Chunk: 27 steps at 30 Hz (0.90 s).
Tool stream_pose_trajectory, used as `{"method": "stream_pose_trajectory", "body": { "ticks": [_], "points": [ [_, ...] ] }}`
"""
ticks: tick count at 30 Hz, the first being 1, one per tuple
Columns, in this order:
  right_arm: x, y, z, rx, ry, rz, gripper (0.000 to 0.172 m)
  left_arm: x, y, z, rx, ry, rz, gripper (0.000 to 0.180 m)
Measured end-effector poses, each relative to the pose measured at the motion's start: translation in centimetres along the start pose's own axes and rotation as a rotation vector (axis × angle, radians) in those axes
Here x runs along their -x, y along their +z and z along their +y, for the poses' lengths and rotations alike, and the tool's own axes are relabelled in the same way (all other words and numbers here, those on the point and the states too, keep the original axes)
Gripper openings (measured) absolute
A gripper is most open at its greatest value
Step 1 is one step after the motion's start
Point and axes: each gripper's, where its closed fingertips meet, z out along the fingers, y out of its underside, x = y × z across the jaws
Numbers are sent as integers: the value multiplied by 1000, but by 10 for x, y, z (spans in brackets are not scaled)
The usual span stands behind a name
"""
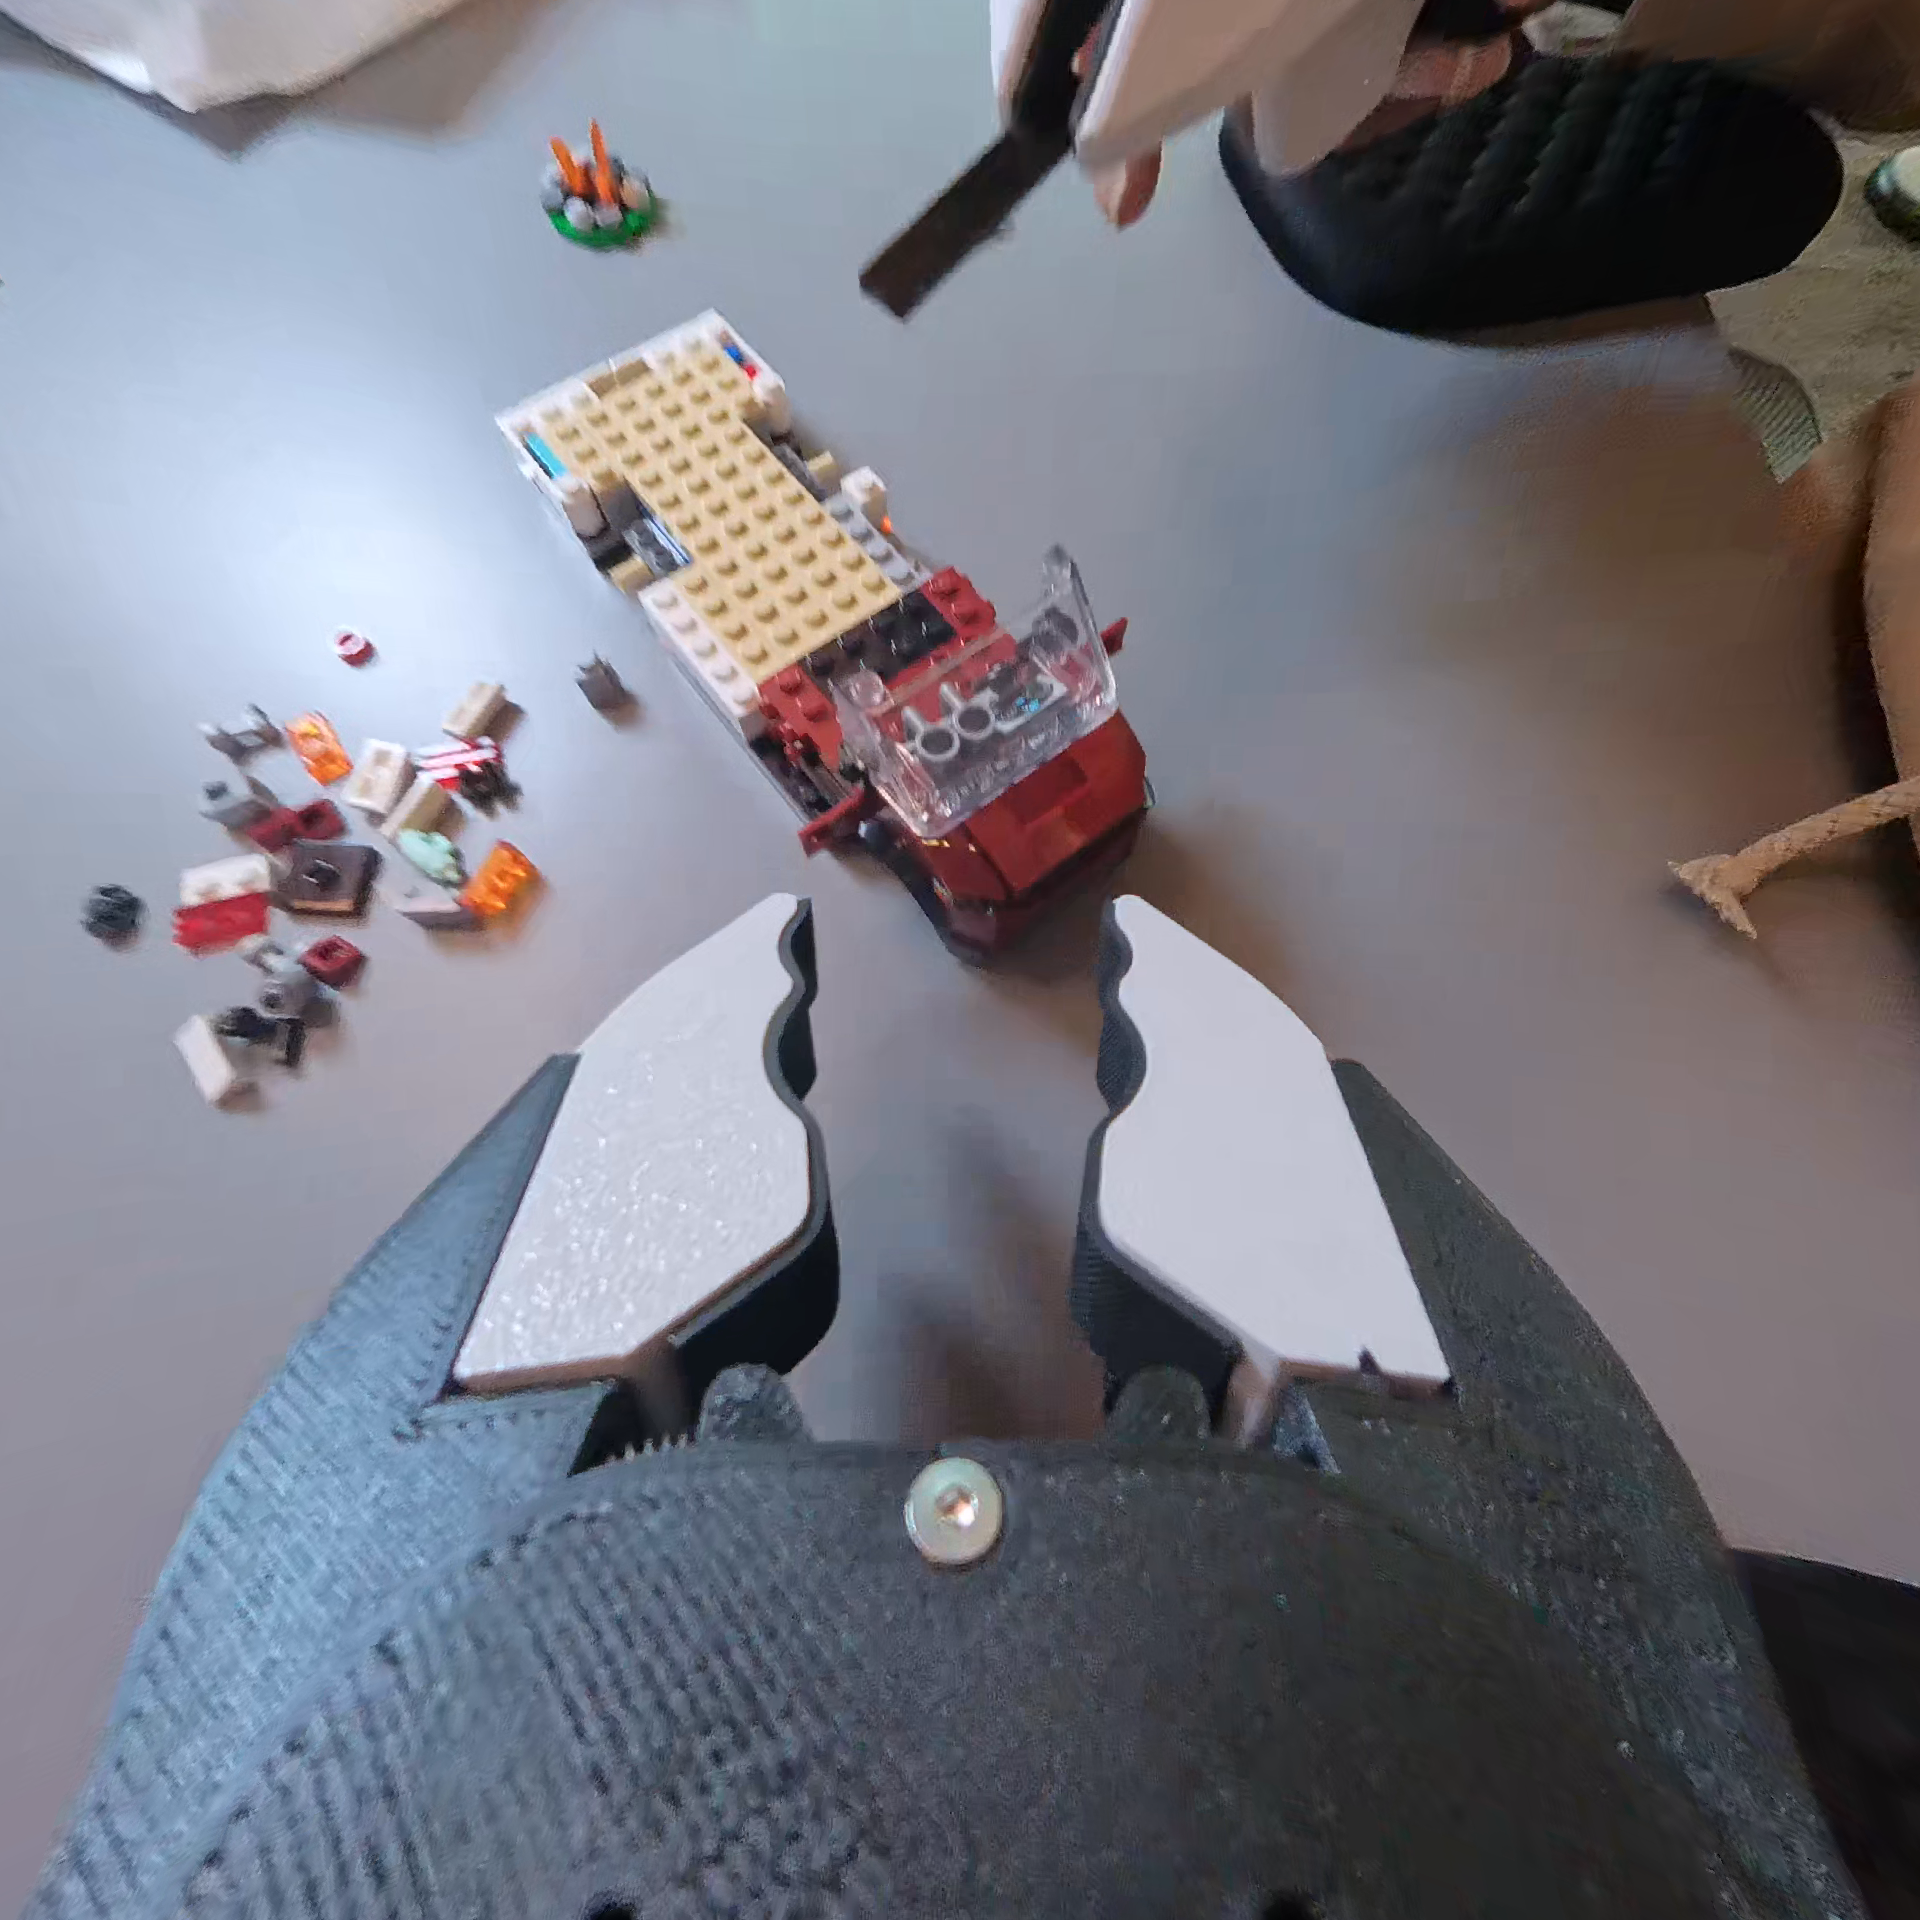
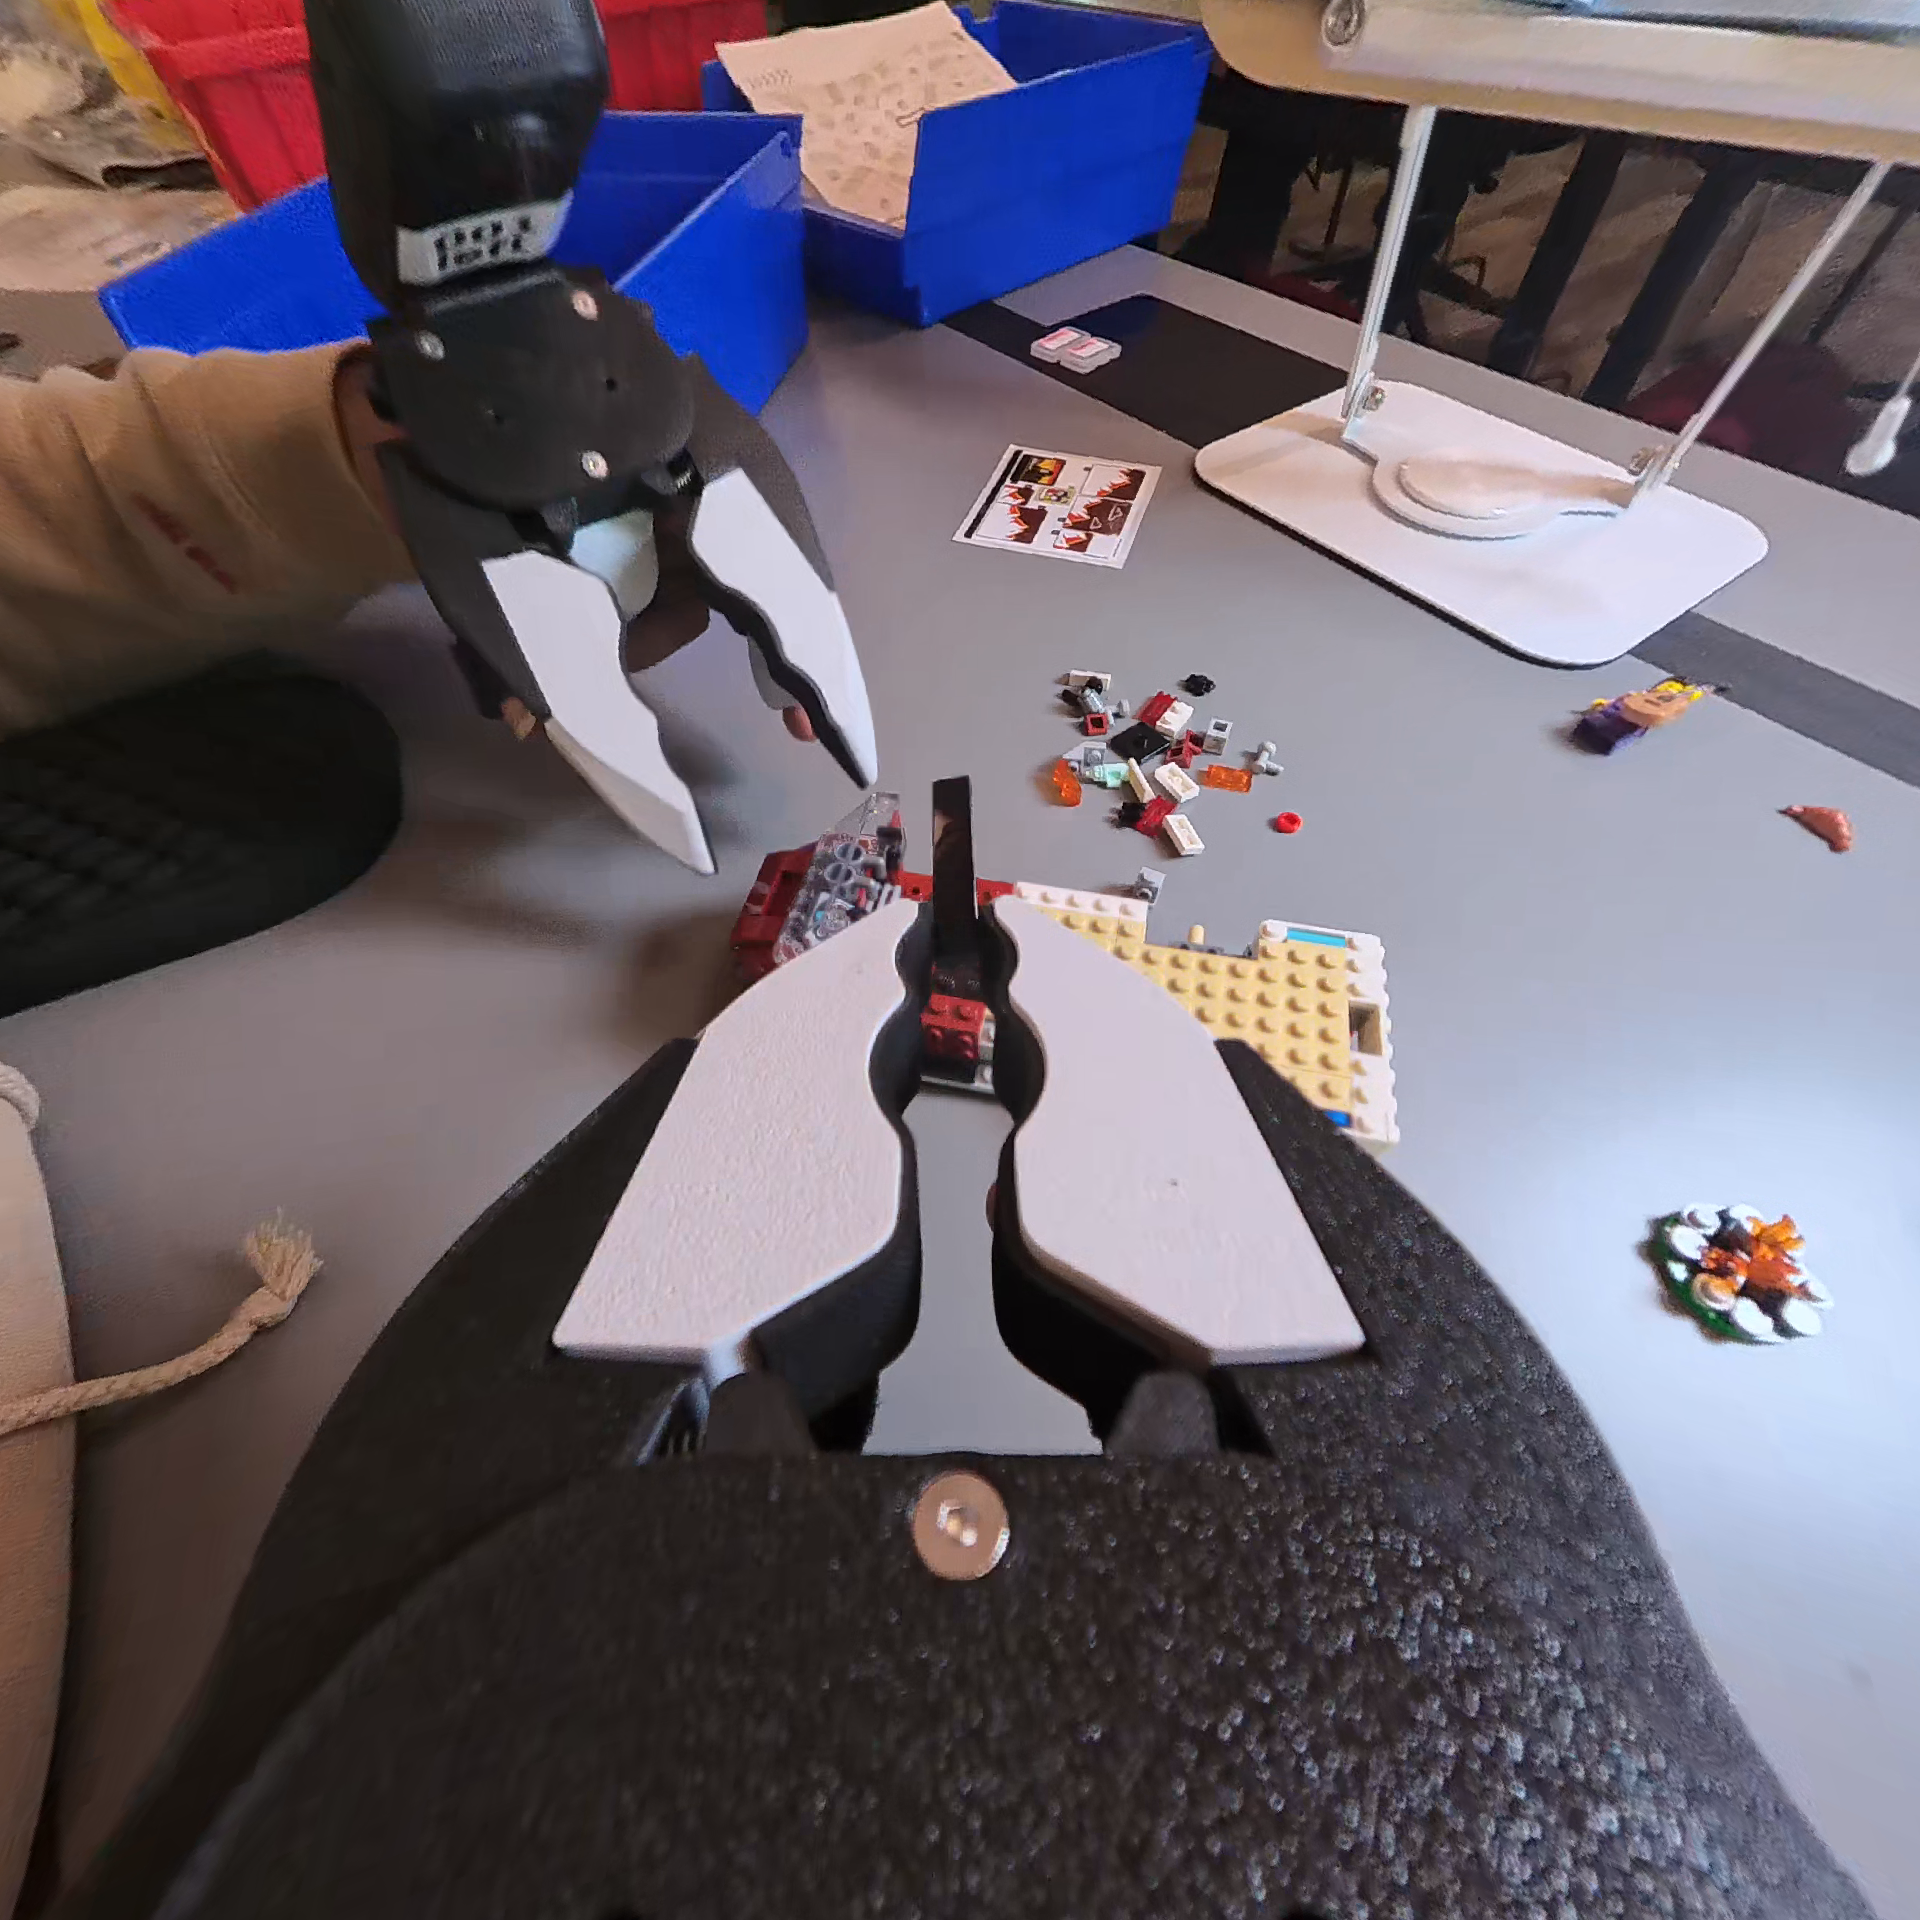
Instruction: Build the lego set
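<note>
A brick-built vehicle (image 1: 831,613) with a dark red front, a clear windscreen (image 1: 997,717) and a tan studded bed stands on the grey table (image 1: 1351,623). My left gripper (image 1: 961,920) is open and empty, just short of the vehicle's red nose. It also shows in the right wrist view (image 2: 779,816), hovering open above the windscreen end. My right gripper (image 2: 954,914) is shut on a long flat black piece (image 2: 951,862) that sticks out past its tips, above the vehicle (image 2: 1226,997). In the left wrist view that piece (image 1: 956,229) hangs blurred from the right gripper (image 1: 1070,114) above the table.
A pile of small loose bricks (image 2: 1164,758) lies beside the vehicle, also in the left wrist view (image 1: 332,831). A small campfire build (image 2: 1740,1283), a sticker sheet (image 2: 1055,504), a white lamp base (image 2: 1486,520), blue bins (image 2: 1039,187) and a black chair seat (image 2: 156,810) surround the area. The gap from one gripper's tips to the other's is roughly 11 cm.
</note>
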Motion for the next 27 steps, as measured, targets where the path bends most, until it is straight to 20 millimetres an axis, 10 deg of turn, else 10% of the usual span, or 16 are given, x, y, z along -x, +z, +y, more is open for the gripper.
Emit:
{"method": "stream_pose_trajectory", "body": {
  "ticks": [12, 27],
  "points": [
    [-1, 0, 10, 27, 6, -47, 8, -25, 35, -5, 25, 96, -28, 22],
    [-2, 7, 13, 99, 6, -151, 8, -7, 0, -60, -253, 164, 15, 22]
  ]
}}
